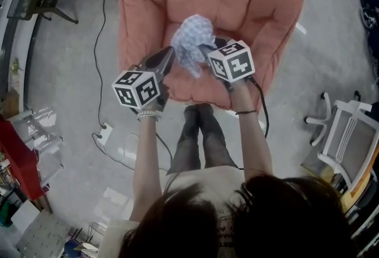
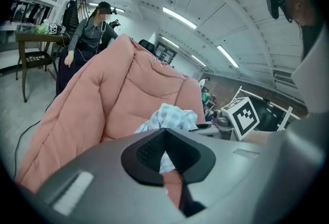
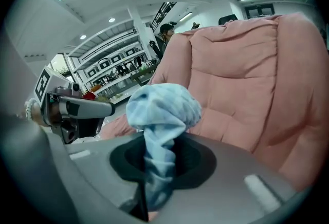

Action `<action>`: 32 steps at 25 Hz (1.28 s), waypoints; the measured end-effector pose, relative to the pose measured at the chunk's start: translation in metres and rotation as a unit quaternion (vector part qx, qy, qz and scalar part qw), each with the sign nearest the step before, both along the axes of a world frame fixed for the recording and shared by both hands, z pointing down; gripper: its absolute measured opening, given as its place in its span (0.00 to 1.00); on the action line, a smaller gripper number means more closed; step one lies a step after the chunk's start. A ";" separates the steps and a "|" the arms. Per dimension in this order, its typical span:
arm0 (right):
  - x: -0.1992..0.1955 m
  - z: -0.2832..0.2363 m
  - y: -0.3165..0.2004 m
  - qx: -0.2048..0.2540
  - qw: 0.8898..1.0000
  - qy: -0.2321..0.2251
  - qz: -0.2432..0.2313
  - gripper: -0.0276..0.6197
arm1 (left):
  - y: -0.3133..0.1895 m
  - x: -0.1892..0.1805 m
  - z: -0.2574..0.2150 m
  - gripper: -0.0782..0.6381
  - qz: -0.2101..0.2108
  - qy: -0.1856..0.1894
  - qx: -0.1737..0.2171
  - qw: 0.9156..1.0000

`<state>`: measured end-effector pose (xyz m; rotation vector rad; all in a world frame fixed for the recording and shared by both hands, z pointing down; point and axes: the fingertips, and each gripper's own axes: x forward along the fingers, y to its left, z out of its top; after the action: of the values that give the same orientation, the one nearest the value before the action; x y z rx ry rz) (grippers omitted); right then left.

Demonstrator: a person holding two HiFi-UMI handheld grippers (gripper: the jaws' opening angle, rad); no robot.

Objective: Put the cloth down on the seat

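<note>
I have the cloth (image 1: 192, 41) bunched in the air above the pink armchair's seat (image 1: 180, 88). The right gripper (image 1: 205, 50) is clamped on its twisted neck, and the left gripper (image 1: 170, 57), as far as I can judge, is pinched narrow on a fold at its left edge. Nothing is set down yet; lowering and releasing remain.

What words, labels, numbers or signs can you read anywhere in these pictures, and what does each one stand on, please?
No text can be read in any view.
On the left marker cube: black-and-white square patterns only, no letters or digits.
On the right marker cube: the same, patterns only.
On the cloth: a checked weave, no print.
On the background shelves: any labels are too small and blurred to read.
</note>
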<state>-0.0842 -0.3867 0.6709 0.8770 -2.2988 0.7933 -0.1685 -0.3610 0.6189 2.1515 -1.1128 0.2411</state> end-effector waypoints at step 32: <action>-0.032 0.122 0.018 -0.104 0.993 0.051 -0.035 0.21 | 0.023 -0.007 0.106 0.12 -0.019 0.008 -0.109 0.994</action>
<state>-0.1158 -0.3690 0.7926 0.7236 -2.1011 0.9166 -0.1755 -0.3381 0.7249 1.9338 -1.0670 0.3132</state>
